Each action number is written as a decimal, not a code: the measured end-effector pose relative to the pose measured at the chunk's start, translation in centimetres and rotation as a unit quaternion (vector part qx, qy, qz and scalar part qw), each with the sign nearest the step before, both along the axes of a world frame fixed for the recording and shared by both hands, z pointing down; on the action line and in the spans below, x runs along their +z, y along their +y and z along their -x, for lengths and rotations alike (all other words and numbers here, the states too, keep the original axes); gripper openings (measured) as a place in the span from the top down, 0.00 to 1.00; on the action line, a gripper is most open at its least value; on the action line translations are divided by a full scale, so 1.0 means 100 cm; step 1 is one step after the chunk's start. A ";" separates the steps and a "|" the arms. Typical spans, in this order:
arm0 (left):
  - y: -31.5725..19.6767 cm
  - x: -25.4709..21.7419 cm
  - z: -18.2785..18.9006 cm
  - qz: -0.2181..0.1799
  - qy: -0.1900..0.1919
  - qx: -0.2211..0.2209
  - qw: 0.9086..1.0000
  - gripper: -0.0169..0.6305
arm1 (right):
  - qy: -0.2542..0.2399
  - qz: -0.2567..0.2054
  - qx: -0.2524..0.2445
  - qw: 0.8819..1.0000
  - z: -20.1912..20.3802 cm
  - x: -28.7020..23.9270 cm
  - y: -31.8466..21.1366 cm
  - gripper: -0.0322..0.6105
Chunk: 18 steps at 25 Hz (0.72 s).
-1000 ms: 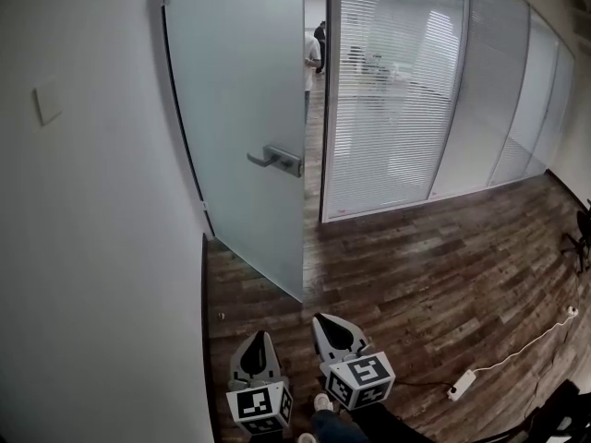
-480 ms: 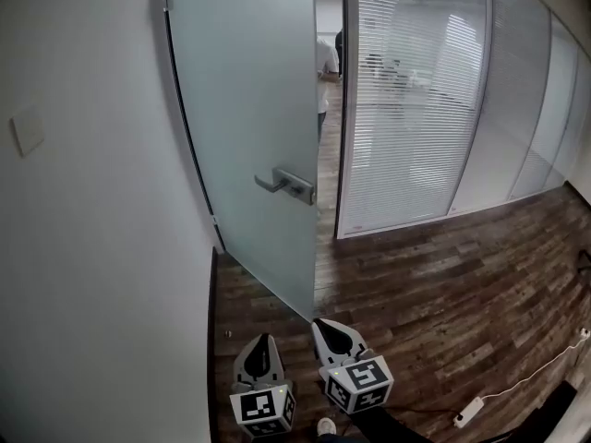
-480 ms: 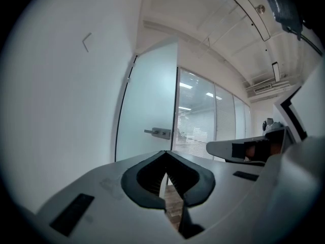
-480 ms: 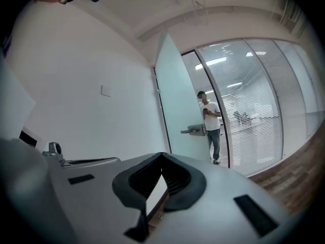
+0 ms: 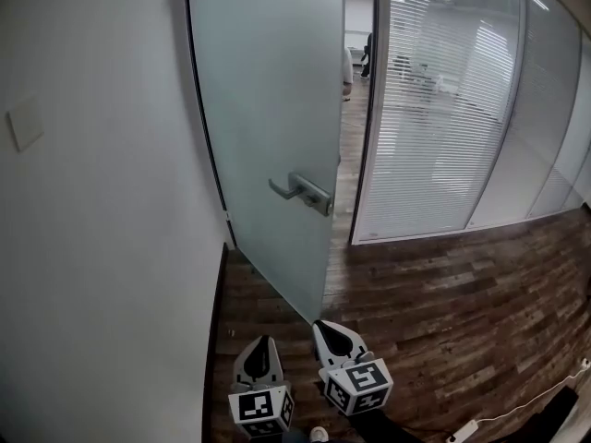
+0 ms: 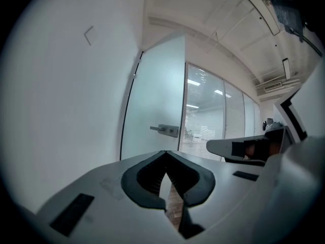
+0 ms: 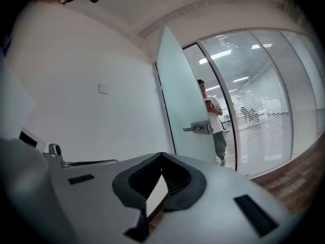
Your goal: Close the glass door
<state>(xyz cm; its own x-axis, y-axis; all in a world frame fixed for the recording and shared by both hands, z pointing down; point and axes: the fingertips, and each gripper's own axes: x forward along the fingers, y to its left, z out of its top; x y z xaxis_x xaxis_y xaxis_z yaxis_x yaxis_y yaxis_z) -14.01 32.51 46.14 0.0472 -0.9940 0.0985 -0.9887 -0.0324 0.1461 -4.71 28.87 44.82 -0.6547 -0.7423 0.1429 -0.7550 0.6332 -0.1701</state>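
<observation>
White wall (image 5: 92,247) with a switch plate (image 5: 24,124) fills my left. Dark wood floor (image 5: 443,293) runs ahead, and a glazed partition with blinds (image 5: 434,109) stands right of the doorway. The glass door (image 5: 268,109) is frosted and pale blue-green, hinged at the wall side and swung open toward me. Its free edge ends just ahead of the grippers, not touching them. A metal lever handle (image 5: 303,191) sits on a plate near that edge. Left gripper (image 5: 261,341) and right gripper (image 5: 325,326) sit low, side by side, both aimed at the door, jaws pressed together on nothing. The right gripper view shows a person (image 7: 213,121) standing in the gap beyond the door. The head view gives only a sliver of them, and the left gripper view, as far as I can make out, none. How close they are to the doorway I can't judge.
</observation>
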 end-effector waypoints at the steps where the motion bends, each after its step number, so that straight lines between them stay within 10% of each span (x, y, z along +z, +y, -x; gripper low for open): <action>1: -0.005 0.000 0.003 0.001 0.000 -0.001 1.000 0.97 | 0.000 0.000 -0.002 1.000 0.004 0.000 -0.005 0.96; 18: -0.117 -0.005 0.058 -0.007 0.000 0.032 0.999 0.97 | 0.001 -0.006 0.021 1.000 0.062 -0.006 -0.110 0.96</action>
<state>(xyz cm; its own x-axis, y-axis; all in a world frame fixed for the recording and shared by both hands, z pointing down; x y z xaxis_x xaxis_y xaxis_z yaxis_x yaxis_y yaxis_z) -19.83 20.81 45.60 0.1107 -0.9902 0.0847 -0.9846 -0.0976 0.1453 -10.95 17.87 44.19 -0.6219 -0.7714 0.1349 -0.7820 0.6024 -0.1602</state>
